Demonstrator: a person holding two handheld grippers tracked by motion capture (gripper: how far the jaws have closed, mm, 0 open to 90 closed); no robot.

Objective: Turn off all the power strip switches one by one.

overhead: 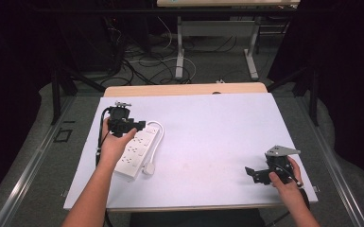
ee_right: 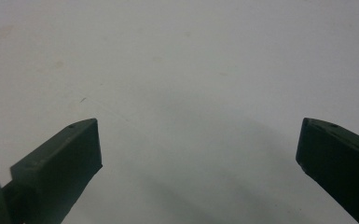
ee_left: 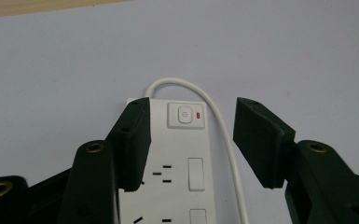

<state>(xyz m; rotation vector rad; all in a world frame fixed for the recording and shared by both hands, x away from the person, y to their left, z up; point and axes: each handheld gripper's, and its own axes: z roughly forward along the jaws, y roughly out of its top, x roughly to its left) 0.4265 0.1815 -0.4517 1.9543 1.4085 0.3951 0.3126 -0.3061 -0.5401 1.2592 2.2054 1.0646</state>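
A: One table (overhead: 208,142), white top, wood edge showing at the far side. Biggest item on it?

B: White power strip (overhead: 134,153), left part of the table. Long axis runs near-left to far-right, a slant. Switch end points far, toward the far-right; the near end sits closest to the person's left forearm.

A: Cable?

B: White cord (overhead: 157,137) leaves the far end, loops round the right side of the strip and comes back near. White plug (overhead: 148,168) lies on the table just beside the strip's near right edge.

A: Left gripper?

B: Left gripper (overhead: 123,124) hangs over the strip's far end. In the left gripper view (ee_left: 191,140) the jaws stand partly spread, straddling the switch end. One jaw overlaps the strip's long edge; contact there I can't tell. The other is clear of the strip, with the cord running between it and the body. Nothing pinched.

A: Details on the strip?

B: Power button (ee_left: 185,115) with a small red light (ee_left: 197,115) beside it at the far end, then socket holes and rocker switches down the length.

A: Right gripper?

B: Right gripper (overhead: 260,174) near-right part of the table, well apart from the strip. Right gripper view (ee_right: 198,149): jaws spread wide, bare tabletop between them.
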